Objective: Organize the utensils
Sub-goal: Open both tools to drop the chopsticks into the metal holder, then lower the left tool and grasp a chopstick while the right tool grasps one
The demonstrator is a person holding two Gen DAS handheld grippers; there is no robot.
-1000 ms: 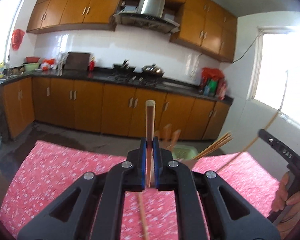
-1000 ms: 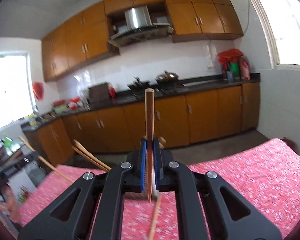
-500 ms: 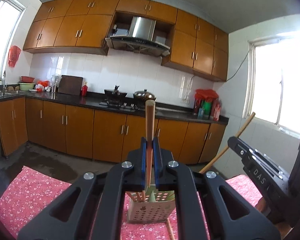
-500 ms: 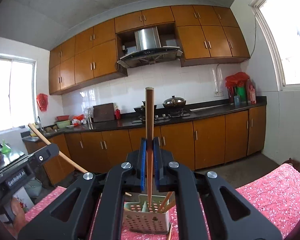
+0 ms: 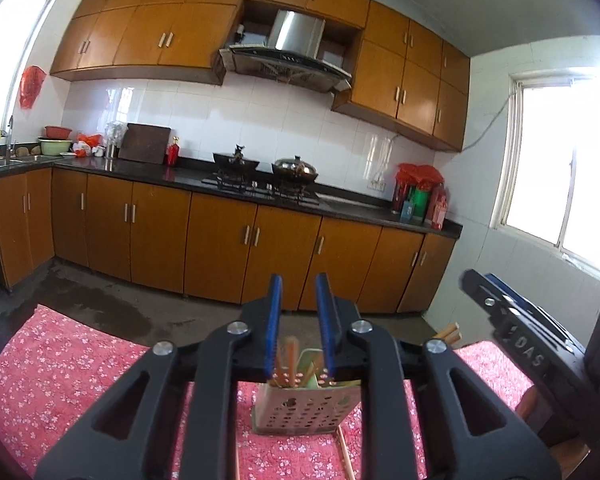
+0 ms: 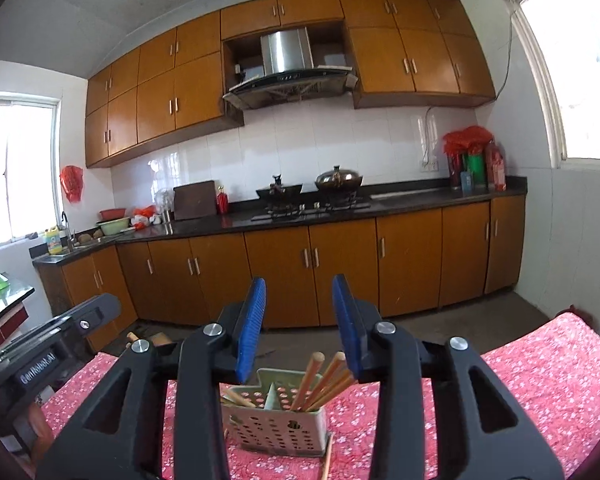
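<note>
Left claw: its blue pads stand apart with nothing pressed between them; the jaws have just been opening. It hovers above the holder, pointing nearly level toward the kitchen cabinets.
Right claw: blue pads spread wider than the left's, gripping nothing; these jaws have likewise just been opening. It also hangs over the holder.
Each claw in the other's view: the right claw shows at the right edge of the left wrist view; the left claw shows at the left edge of the right wrist view.
Utensil holder: a pale, perforated box standing upright on the counter, directly below and just ahead of both claws, split by a divider into compartments.
Chopsticks in holder: several wooden chopsticks lean in the right-hand compartment as the right wrist view shows it, tips up; another one or two lie slanted in the left-hand compartment. In the left wrist view the sticks between the pads are blurred.
Loose chopstick: lies flat on the cloth just beside the holder's base.
Counter: covered by a red cloth with small white flowers; it carries the holder.
Background: orange-brown kitchen cabinets, a dark worktop with a stove and two pots, a range hood above.
</note>
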